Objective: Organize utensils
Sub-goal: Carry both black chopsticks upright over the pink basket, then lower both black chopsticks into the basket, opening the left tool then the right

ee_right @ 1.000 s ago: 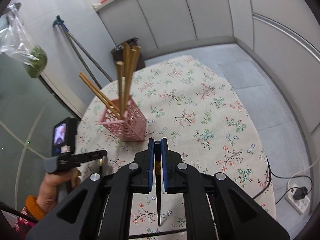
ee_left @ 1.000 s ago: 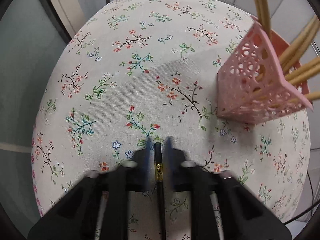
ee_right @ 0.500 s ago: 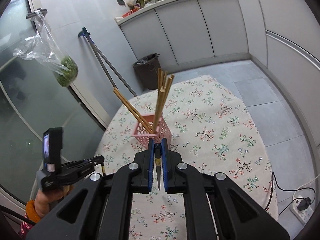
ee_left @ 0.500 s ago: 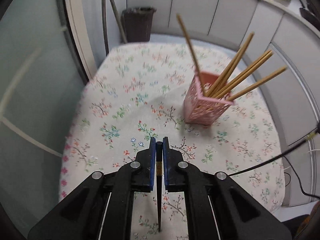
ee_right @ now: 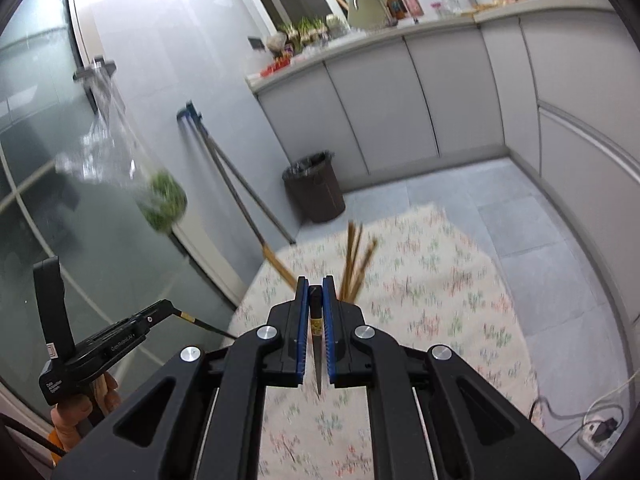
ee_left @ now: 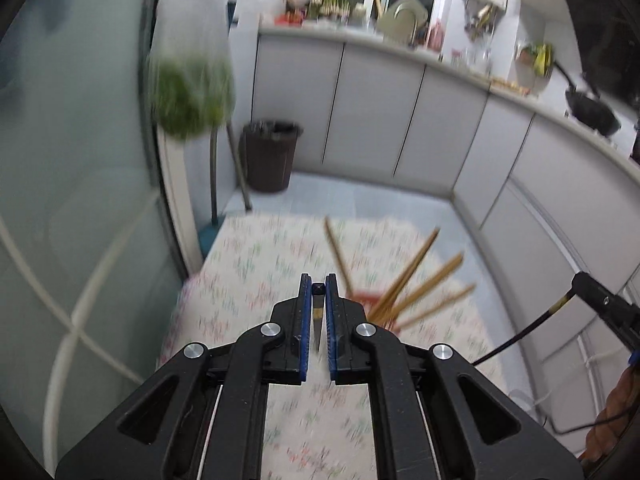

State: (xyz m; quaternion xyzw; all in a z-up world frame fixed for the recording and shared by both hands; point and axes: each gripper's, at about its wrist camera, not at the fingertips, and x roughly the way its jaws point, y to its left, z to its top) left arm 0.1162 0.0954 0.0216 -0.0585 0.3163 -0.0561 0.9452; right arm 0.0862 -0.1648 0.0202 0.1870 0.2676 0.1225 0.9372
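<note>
My left gripper [ee_left: 318, 280] is shut on a dark chopstick [ee_left: 318, 314] with a gold band, held high above the table with the floral cloth [ee_left: 248, 280]. Several wooden chopsticks [ee_left: 416, 276] lean out of the pink holder [ee_left: 366, 296], which my fingers mostly hide. My right gripper [ee_right: 316, 282] is shut on a second dark chopstick [ee_right: 316, 324]; the wooden chopsticks [ee_right: 356, 260] rise just beyond it, their holder hidden. The right wrist view shows the left gripper [ee_right: 160, 308] at the left with its dark chopstick [ee_right: 204, 326]. Both views are blurred.
A dark waste bin [ee_left: 270, 156] stands on the floor beyond the table, with mop handles [ee_right: 236, 184] leaning beside it. A bag of greens [ee_left: 192, 100] hangs by the glass door at the left. Grey cabinets [ee_left: 372, 120] line the back. A power strip [ee_right: 600, 432] lies at the right.
Both grippers have risen well above the table and tilted upward, so the holder has sunk in view and the counters have come into sight. Each still grips its dark chopstick.
</note>
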